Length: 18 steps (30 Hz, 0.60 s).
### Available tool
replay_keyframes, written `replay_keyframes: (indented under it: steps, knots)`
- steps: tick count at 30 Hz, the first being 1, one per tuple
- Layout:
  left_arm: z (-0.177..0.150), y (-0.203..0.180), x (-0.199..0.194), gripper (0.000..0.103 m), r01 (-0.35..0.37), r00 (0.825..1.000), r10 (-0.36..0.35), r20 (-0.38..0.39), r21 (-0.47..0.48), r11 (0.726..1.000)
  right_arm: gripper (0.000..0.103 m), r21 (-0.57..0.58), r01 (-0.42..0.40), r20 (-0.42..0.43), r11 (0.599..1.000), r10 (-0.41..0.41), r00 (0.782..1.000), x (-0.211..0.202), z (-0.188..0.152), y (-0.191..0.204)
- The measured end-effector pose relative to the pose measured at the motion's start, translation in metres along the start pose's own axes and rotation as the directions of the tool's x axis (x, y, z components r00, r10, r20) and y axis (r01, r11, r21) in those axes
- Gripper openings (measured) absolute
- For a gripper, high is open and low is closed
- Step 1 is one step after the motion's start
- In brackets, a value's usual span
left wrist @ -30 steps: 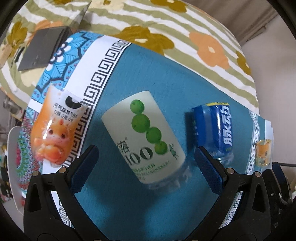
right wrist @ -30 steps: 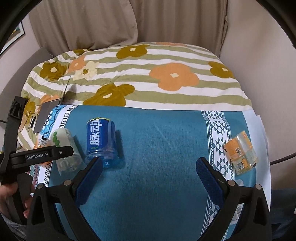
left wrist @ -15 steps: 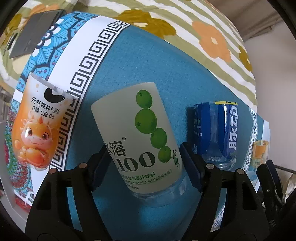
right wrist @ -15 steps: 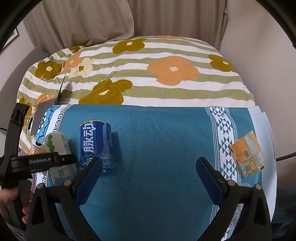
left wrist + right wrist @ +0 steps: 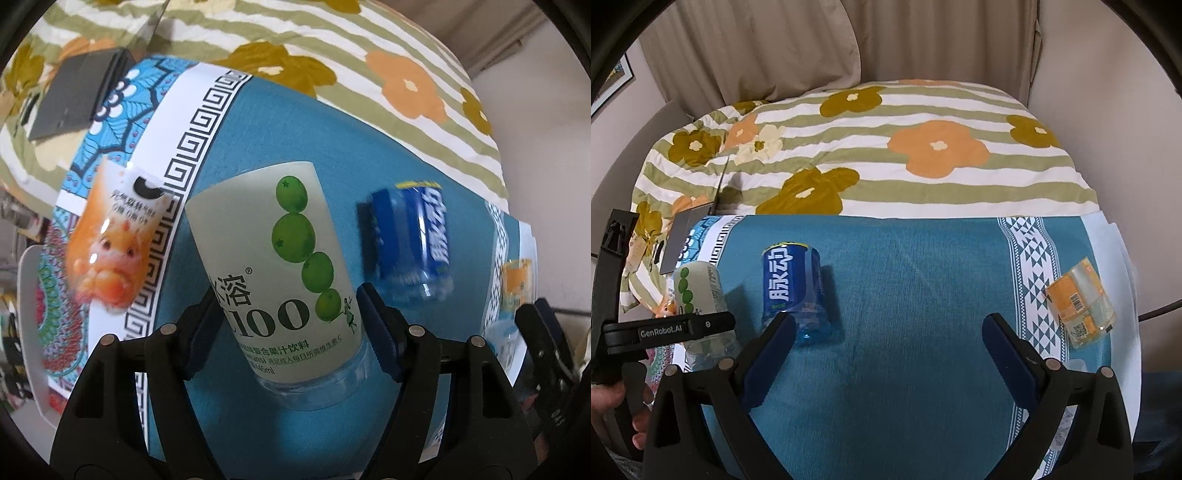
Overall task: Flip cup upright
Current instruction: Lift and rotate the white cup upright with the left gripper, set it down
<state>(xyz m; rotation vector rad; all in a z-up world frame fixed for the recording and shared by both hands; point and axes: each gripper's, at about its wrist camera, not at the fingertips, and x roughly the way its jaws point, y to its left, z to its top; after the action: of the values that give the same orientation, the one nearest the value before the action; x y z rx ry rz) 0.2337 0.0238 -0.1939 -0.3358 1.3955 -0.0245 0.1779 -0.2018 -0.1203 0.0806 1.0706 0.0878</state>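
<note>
Clamping shut since a second ago on the green-dotted cup lying on the blue cloth, left tongs now positioned to flip it, right tongs wide and empty.

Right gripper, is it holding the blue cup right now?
No, the right gripper is open with nothing between its fingers, and the blue cup stands apart beside its left finger.

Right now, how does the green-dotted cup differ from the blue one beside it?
The green-dotted cup has a pale label with green balls; the blue cup has a blue label with white characters. The green-dotted cup sits clamped in the left gripper; the blue cup stands free. Both have clear plastic bases.
</note>
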Motion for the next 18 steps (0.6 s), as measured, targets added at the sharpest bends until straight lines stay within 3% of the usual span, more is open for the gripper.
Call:
replay_keyframes:
  steps: [9, 18]
  knots:
    - [-0.06, -0.03, -0.03, 0.076, 0.012, 0.999, -0.016, 0.043, 0.095, 0.995, 0.101, -0.027, -0.021, 0.062, 0.999, 0.023, 0.998, -0.041, -0.03, -0.013]
    - [-0.127, -0.08, -0.019, 0.076, 0.005, 1.0, -0.008, 0.01, 0.265, 0.964, 0.101, -0.021, -0.016, 0.071, 1.0, 0.018, 0.997, -0.071, -0.084, -0.043]
